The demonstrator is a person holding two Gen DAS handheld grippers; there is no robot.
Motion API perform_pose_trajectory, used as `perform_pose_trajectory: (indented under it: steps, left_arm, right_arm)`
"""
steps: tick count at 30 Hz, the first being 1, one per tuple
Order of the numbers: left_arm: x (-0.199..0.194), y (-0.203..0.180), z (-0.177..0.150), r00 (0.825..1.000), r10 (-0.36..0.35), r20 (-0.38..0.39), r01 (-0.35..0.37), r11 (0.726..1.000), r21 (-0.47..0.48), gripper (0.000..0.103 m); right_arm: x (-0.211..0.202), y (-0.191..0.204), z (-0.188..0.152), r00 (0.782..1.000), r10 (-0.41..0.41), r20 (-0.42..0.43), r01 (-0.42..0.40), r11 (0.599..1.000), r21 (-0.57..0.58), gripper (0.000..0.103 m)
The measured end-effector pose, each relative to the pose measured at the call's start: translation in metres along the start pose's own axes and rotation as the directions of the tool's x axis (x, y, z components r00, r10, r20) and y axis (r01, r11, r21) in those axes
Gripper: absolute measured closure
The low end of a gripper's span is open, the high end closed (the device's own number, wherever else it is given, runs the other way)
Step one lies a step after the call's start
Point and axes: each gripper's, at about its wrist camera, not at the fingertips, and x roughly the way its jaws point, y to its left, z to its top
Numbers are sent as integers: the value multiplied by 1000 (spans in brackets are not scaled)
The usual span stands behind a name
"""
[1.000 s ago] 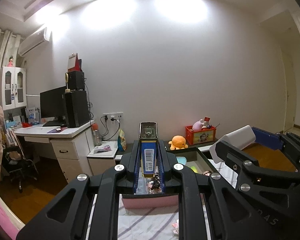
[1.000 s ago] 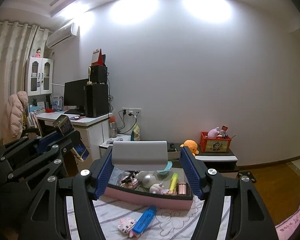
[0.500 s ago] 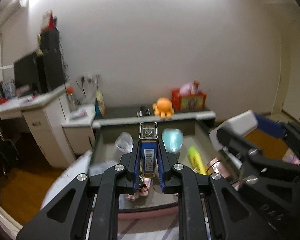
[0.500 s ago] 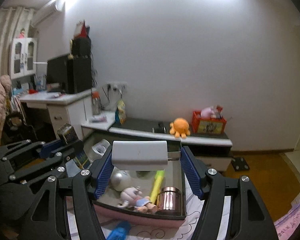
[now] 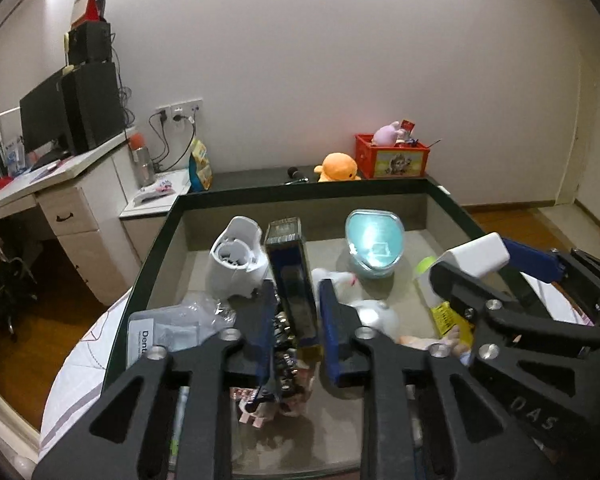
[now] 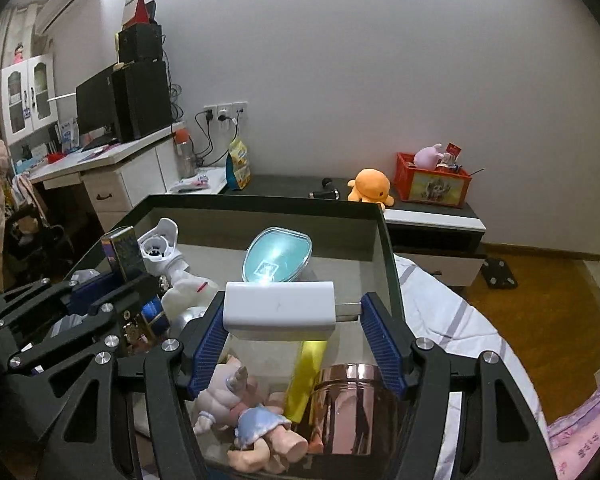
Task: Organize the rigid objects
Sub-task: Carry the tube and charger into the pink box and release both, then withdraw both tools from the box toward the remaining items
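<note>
**Blue box being let go into the bin; white block next**

In the left wrist view, the left gripper [image 5: 296, 320] is seen over the near half of the dark-rimmed bin [image 5: 300, 194], with the tall blue box [image 5: 292, 276] standing upright between its fingers. Its jaws are opening, and gaps are visible between the blue pads and the box on both sides, so the release step is judged to be in hand. At 10 o'clock from the box a white plastic housing [image 5: 236, 264] is lying, and at 2 o'clock a teal lidded container [image 5: 374, 248] is set near the far wall.

In the right wrist view, the right gripper [image 6: 296, 344] is held above the bin's near right corner, pinching a white rectangular block [image 6: 279, 312] across its length. Beneath it a doll [image 6: 252, 412], a yellow tube [image 6: 306, 376] and a copper-coloured cup [image 6: 354, 412] are crowded together.

For the next move, a lift of the left gripper clear of the box is called for, then a lowering of the block into a free patch.
</note>
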Motion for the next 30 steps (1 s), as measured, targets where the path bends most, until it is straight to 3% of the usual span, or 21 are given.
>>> perform_pose_trajectory:
  steps: [1, 2, 4, 7, 9, 14, 16, 18, 25, 30]
  left_arm:
    - [1, 7, 1, 1000, 15, -2, -15, 1000, -9, 48]
    - [2, 12, 1, 1000, 22, 1, -22, 999, -23, 47]
    - [-4, 20, 1, 1000, -24, 17, 25, 997, -71, 41]
    - [-14, 24, 4, 999, -50, 21, 51, 994, -97, 30]
    - [-28, 24, 6, 999, -4, 46, 9, 995, -99, 19]
    - [-80, 34, 6, 990, -60, 129, 76, 990, -120, 13]
    - [-113, 37, 2, 983, -36, 179, 56, 993, -108, 6]
    - [-139, 39, -1, 975, -13, 220, 36, 994, -102, 1]
    - [-229, 36, -38, 928, 96, 359, -67, 993, -92, 0]
    - [-271, 32, -74, 921, 123, 370, -96, 991, -92, 0]
  right_arm:
    - [0, -1, -1, 1000, -7, 3, 7, 1000, 1, 36]
    - [-2, 0, -1, 1000, -15, 10, 15, 1000, 7, 33]
    - [-8, -6, 0, 999, -22, 44, 21, 999, 35, 18]
    - [-21, -11, 5, 998, 5, 70, -9, 998, 59, 17]
    - [-33, -12, 7, 996, 3, 84, -8, 998, 60, 17]
    - [-77, -10, 10, 990, 33, 138, -44, 996, 76, 14]
    - [-103, -3, 7, 984, 39, 174, -51, 997, 65, 10]
    - [-128, 5, 4, 977, 43, 211, -54, 997, 51, 0]
    - [-211, 39, -25, 946, 44, 320, -37, 999, -30, 0]
    - [-253, 53, -58, 930, 27, 367, -7, 998, -56, 0]
